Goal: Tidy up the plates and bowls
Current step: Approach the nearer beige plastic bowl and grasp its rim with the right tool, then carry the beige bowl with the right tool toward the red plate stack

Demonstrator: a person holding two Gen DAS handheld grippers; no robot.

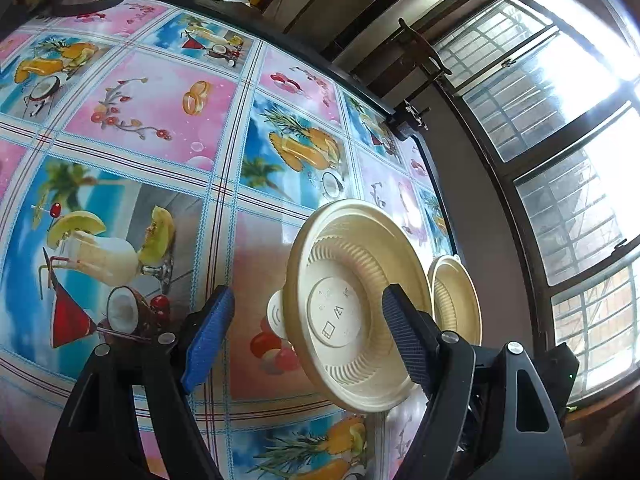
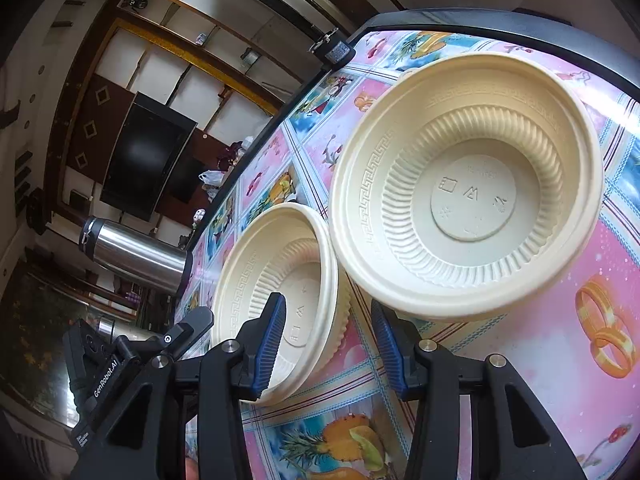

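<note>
Two cream ribbed plastic bowls stand upright and side by side on the fruit-print tablecloth. In the left wrist view the nearer bowl [image 1: 352, 304] fills the space ahead of my left gripper [image 1: 308, 332], which is open; its right finger [image 1: 404, 336] overlaps that bowl's rim. The second bowl [image 1: 456, 300] sits just beyond, near the table's edge. In the right wrist view my right gripper [image 2: 330, 346] is open and straddles the wall of the left bowl [image 2: 276, 296], with its left finger [image 2: 272, 340] inside. The larger-looking bowl [image 2: 464, 184] stands ahead, untouched.
A steel flask [image 2: 136, 256] stands on the table to the left. A small white round object [image 1: 276, 316] peeks out behind the nearer bowl. The dark table edge [image 1: 436, 184] runs close behind the bowls, with a window beyond. The left gripper's body [image 2: 120, 360] is beside the left bowl.
</note>
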